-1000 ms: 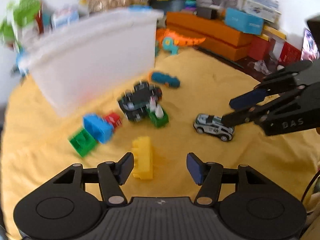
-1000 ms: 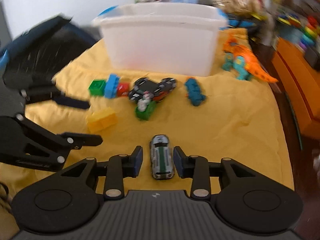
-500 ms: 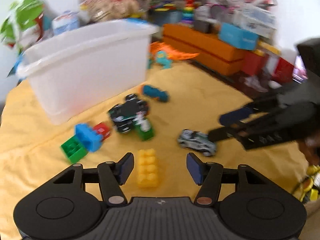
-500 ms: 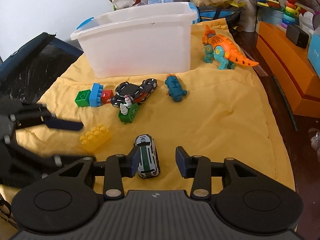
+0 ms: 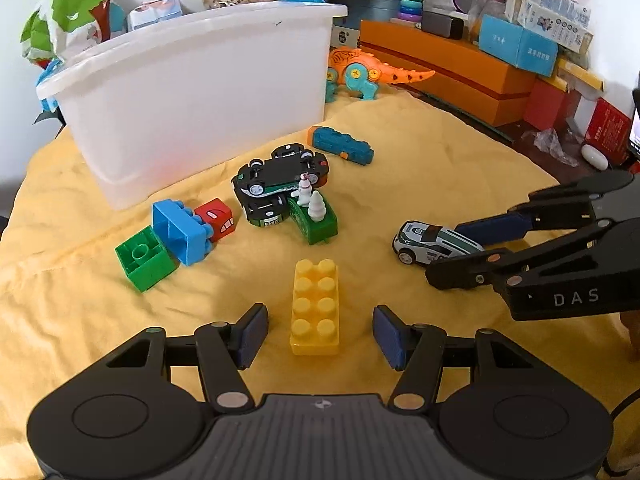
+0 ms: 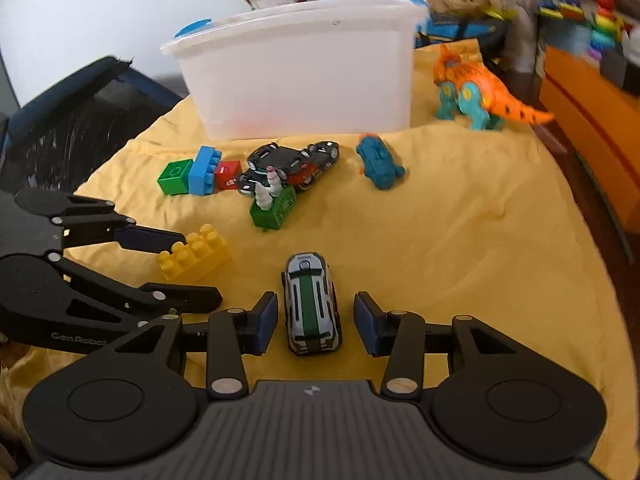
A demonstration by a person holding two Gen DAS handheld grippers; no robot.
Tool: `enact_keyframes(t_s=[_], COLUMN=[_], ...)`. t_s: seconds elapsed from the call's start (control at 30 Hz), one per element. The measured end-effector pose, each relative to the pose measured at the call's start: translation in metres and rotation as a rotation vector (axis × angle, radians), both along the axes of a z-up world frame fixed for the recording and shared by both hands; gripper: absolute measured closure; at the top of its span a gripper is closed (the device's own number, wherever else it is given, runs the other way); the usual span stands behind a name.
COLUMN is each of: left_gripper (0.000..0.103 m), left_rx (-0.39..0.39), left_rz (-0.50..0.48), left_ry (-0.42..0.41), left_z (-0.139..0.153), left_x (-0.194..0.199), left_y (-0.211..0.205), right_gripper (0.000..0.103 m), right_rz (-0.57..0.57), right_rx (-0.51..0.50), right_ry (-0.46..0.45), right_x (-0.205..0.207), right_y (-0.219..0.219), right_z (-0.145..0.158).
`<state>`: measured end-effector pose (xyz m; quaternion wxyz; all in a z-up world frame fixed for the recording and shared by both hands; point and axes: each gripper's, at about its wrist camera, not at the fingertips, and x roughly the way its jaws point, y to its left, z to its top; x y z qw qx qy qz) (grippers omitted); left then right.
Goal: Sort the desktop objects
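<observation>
I am holding my left gripper point(image 5: 320, 334) spread around the yellow brick point(image 5: 316, 307), 1 finger on each side, neither touching it. The brick is lying flat on the yellow cloth point(image 5: 440, 152) covering the desk. My right gripper point(image 6: 316, 322) is also spread, its pads flanking the white car point(image 6: 310, 300) with gaps on both sides. In the left view that car is sitting at 3 o'clock from the brick. The green block point(image 5: 314, 218) with white figures is lying at 12 o'clock from the brick, touching the black cars point(image 5: 280, 184). The white bin point(image 5: 192, 92) is standing at 11 o'clock, beyond the green, blue and red blocks point(image 5: 180, 232).
</observation>
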<state>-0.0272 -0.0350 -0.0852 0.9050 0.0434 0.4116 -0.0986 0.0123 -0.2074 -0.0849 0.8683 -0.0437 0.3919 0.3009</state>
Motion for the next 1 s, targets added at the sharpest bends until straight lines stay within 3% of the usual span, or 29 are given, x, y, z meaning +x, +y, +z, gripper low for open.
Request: enact_keyframes(t_s=[0.1, 0.2, 0.27, 0.43, 0.73, 0.87, 1.0], left_gripper=[0.069, 0.076, 0.076, 0.076, 0.076, 0.076, 0.076], left_rx=[-0.009, 0.026, 0.018, -0.016, -0.041, -0.013, -0.006], left_rz=[-0.006, -0.028, -0.040, -0.040, -0.003, 0.028, 0.073], left_ry=[-0.004, -0.010, 0.002, 0.003, -0.160, -0.270, -0.329], left_z=[0.002, 0.001, 0.003, 0.017, 0.088, 0.123, 0.146], left_x=[0.000, -0.001, 0.001, 0.002, 0.019, 0.050, 0.087], left_y=[0.001, -0.002, -0.001, 0.009, 0.041, 0.061, 0.080], right_gripper=[0.057, 0.061, 0.069, 0.070, 0.070, 0.070, 0.070], right_rz=[0.003, 0.021, 0.041, 0.055, 0.042, 0.037, 0.024], right_rx=[-0.013, -0.059, -0.088, -0.104, -0.069, -0.037, 0.004], right_ry=[0.001, -0.005, -0.014, -0.002, -0.090, -0.168, -0.244], right_x=[0.000, 0.000, -0.001, -0.003, 0.010, 0.036, 0.074], right_y=[0.002, 0.009, 0.013, 0.013, 0.017, 0.028, 0.049], right_z=[0.001, 0.002, 0.003, 0.010, 0.053, 0.084, 0.115])
